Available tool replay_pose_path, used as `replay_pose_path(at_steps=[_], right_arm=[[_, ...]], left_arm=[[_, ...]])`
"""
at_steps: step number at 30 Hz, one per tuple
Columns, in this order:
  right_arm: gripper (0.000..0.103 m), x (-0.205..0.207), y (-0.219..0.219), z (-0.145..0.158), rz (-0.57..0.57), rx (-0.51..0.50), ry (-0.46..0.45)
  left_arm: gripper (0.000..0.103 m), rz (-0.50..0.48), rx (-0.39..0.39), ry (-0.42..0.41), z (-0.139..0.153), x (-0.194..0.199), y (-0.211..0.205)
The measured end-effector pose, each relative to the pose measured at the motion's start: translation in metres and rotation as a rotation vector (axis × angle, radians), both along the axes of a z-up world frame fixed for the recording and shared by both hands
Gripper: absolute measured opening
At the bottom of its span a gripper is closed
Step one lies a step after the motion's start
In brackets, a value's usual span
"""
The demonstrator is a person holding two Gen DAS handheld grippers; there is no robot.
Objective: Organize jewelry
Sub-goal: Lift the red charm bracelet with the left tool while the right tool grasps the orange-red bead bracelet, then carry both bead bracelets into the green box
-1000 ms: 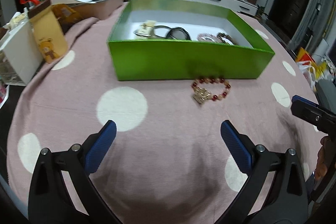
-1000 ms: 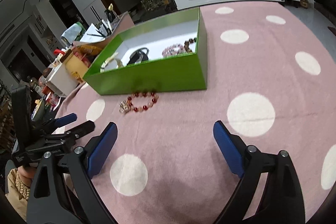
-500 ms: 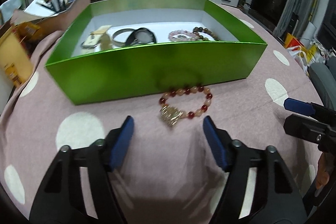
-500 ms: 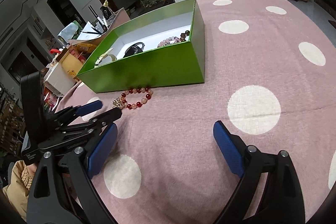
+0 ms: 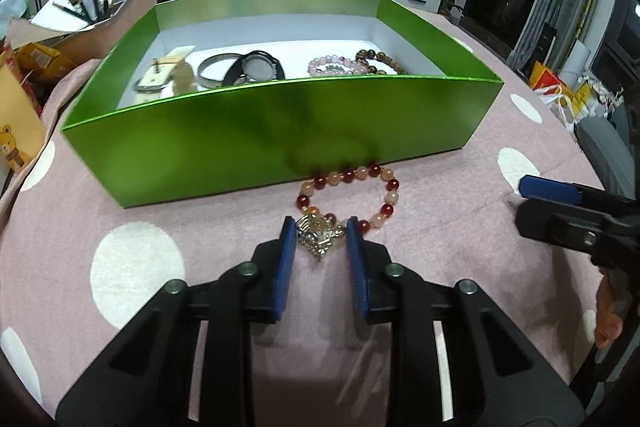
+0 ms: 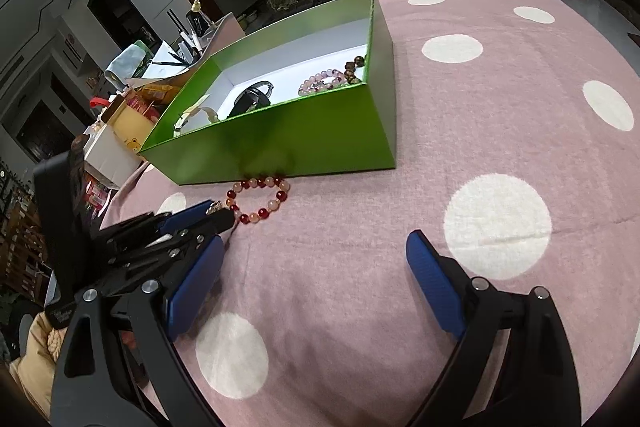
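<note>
A red and peach bead bracelet [image 5: 362,187] with a gold charm [image 5: 318,235] lies on the pink dotted cloth just in front of the green box [image 5: 256,131]. My left gripper [image 5: 320,233] is shut on the charm, its blue pads touching it on both sides. The bracelet also shows in the right wrist view [image 6: 260,199], with the left gripper [image 6: 216,213] at its left end. My right gripper [image 6: 312,275] is open and empty, low over the cloth to the right of the bracelet. The box holds a watch [image 5: 256,69], bangles and bead bracelets [image 5: 340,67].
A cardboard box with pens [image 5: 100,11] and a yellow bear bag [image 5: 16,123] stand at the table's left edge. The right gripper's fingers [image 5: 560,203] reach in from the right in the left wrist view. The pink cloth [image 6: 500,131] stretches right of the box.
My left gripper has moved forward to the bracelet and closed from wide open onto its gold charm. The right gripper has barely moved.
</note>
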State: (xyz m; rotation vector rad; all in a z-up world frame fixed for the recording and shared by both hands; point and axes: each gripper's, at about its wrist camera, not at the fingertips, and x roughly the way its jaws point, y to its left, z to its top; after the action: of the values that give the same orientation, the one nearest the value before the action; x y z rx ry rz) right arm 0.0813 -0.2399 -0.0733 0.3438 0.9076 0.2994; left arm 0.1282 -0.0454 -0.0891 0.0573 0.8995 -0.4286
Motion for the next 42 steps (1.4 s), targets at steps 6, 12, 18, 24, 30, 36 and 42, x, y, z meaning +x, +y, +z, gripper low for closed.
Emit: replay_pose_path(at_steps=[6, 12, 18, 24, 30, 36, 42], right_arm=[[0.092, 0.017, 0.023, -0.007, 0.025, -0.043, 0.015], [0.071, 0.037, 0.053, -0.012, 0.042, -0.126, 0.018], [0.047, 0.050, 0.080, -0.014, 0.034, -0.280, 0.003], [0.014, 0.048, 0.088, -0.017, 0.044, -0.415, -0.032], [0.007, 0.039, 0.083, -0.016, 0.075, -0.390, -0.033], [0.007, 0.021, 0.072, 0.004, 0.076, -0.325, -0.087], [0.007, 0.004, 0.061, 0.034, 0.063, -0.317, -0.166]], left_arm=[[0.025, 0.075, -0.031, -0.009, 0.009, -0.010, 0.032], [0.026, 0.114, -0.047, -0.014, 0.012, -0.017, 0.052], [0.026, 0.127, -0.063, -0.028, 0.016, -0.020, 0.061], [0.026, 0.130, -0.077, -0.032, 0.017, -0.023, 0.064], [0.026, 0.138, -0.078, -0.028, 0.018, -0.024, 0.067], [0.026, 0.143, -0.075, -0.032, 0.021, -0.026, 0.068], [0.026, 0.148, -0.072, -0.038, 0.027, -0.029, 0.067]])
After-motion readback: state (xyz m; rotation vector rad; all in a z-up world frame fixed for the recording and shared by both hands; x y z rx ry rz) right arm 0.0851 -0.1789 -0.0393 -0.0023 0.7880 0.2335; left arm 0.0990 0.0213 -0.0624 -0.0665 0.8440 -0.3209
